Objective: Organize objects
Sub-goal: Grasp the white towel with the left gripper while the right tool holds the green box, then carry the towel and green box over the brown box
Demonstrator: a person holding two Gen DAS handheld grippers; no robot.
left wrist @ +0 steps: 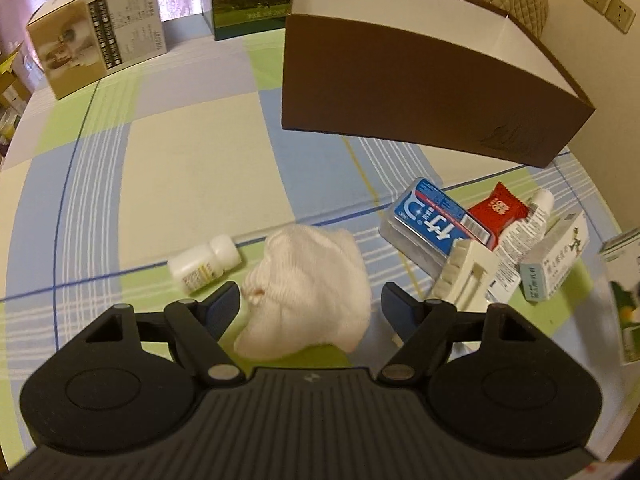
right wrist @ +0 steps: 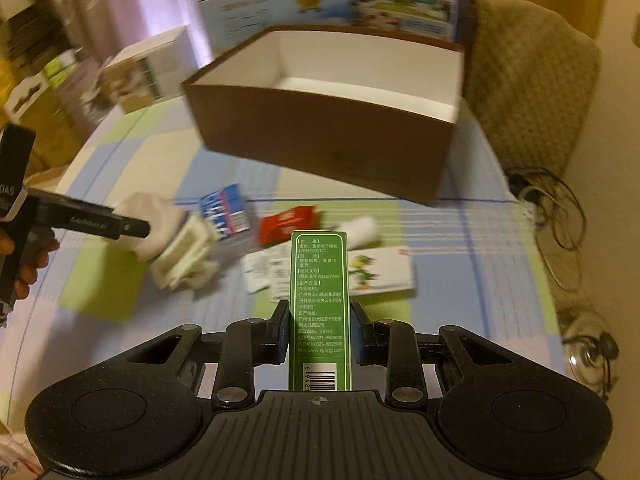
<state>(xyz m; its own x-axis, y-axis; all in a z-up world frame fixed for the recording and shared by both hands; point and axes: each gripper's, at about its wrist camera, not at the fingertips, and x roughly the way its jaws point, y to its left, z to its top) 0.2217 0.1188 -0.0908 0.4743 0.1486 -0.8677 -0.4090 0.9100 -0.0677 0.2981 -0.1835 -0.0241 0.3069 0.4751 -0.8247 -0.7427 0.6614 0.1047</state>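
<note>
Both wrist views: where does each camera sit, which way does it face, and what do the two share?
Left wrist: on the left gripper, angled down at the table; open jaws on either side of the white cloth, pads not pressing it; only the gripper shows.
Right wrist: on the right gripper, angled down toward the brown box; shut on the green carton; a hand holding the left gripper shows at left.
Shared: brown box, white cloth, red packet, checked tablecloth.
</note>
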